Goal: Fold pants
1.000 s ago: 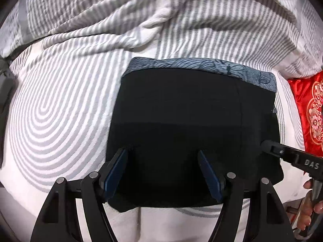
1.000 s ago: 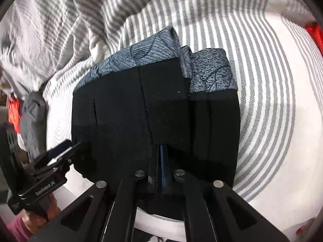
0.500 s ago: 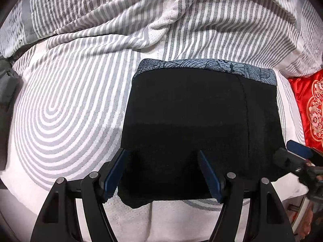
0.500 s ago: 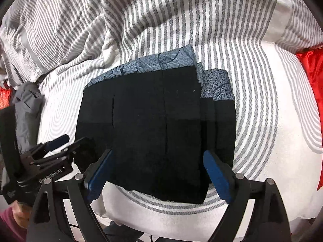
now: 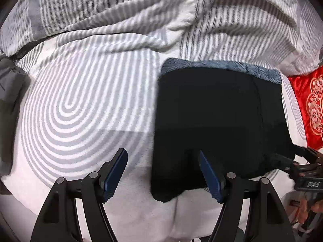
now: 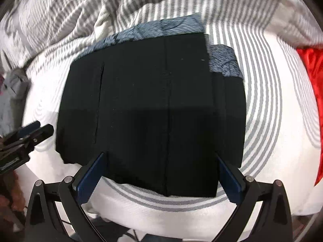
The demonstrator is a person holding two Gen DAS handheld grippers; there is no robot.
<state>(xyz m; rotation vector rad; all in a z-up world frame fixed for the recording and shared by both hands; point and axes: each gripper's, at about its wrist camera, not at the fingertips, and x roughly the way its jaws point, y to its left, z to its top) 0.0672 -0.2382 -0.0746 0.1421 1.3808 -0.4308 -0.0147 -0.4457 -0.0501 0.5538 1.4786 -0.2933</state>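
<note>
Folded black pants [image 6: 151, 109], patterned grey-blue band along top edge: frame centre, flat on striped bedding [image 6: 272, 104]. Right gripper [image 6: 159, 173]: lower frame, jaws opening wide, nothing clamped. Left gripper [image 5: 163, 173]: jaws apart, empty, over pants' lower-left corner. Red cushion [image 5: 310, 109]: right edge.
</note>
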